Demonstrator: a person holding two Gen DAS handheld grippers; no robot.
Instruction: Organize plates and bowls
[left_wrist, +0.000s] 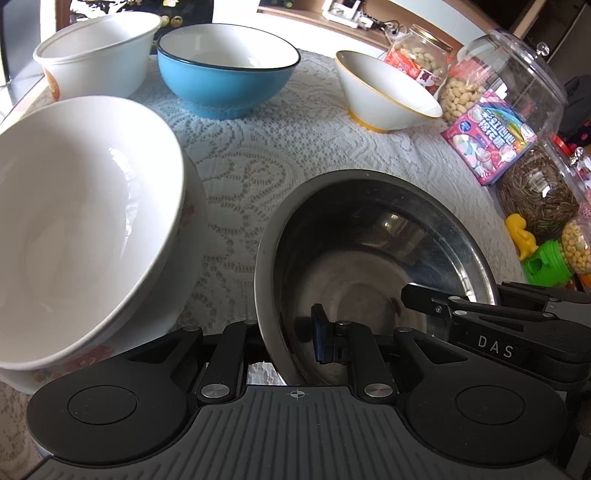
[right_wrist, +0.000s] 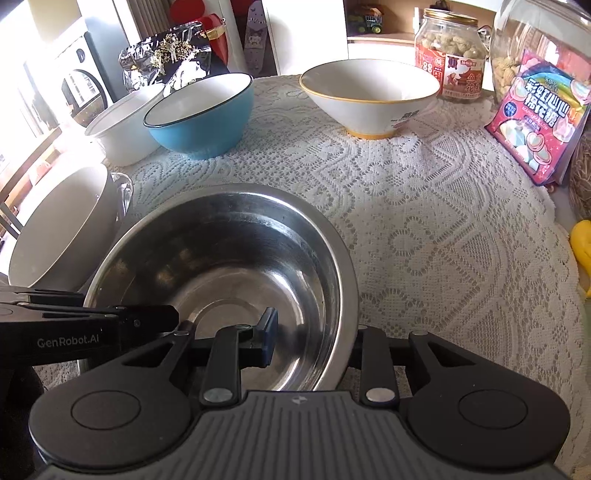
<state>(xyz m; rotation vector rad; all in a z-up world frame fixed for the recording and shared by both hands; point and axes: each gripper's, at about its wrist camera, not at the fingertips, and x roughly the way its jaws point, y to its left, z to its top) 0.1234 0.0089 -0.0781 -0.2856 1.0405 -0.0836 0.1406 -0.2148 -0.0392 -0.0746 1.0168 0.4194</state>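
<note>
A steel bowl (left_wrist: 369, 251) (right_wrist: 229, 258) sits on the lace tablecloth (right_wrist: 424, 221) between both grippers. My left gripper (left_wrist: 291, 339) is shut on its left rim, with the blue pad (left_wrist: 320, 339) inside and the outer finger hidden behind the wall. My right gripper (right_wrist: 314, 336) straddles the right rim. Its blue pad (right_wrist: 269, 336) stands inside, a gap away from the wall, and its outer finger is hidden. To the left a large white bowl (left_wrist: 92, 221) (right_wrist: 62, 229) leans tilted.
At the back stand a white bowl (left_wrist: 96, 55), a blue bowl (left_wrist: 225, 77) (right_wrist: 199, 118) and a yellow-rimmed white bowl (left_wrist: 384, 92) (right_wrist: 369, 99). Snack jars (left_wrist: 517, 74) (right_wrist: 450, 55), a pink sweets packet (right_wrist: 539, 125) and small toys (left_wrist: 543, 266) line the right edge.
</note>
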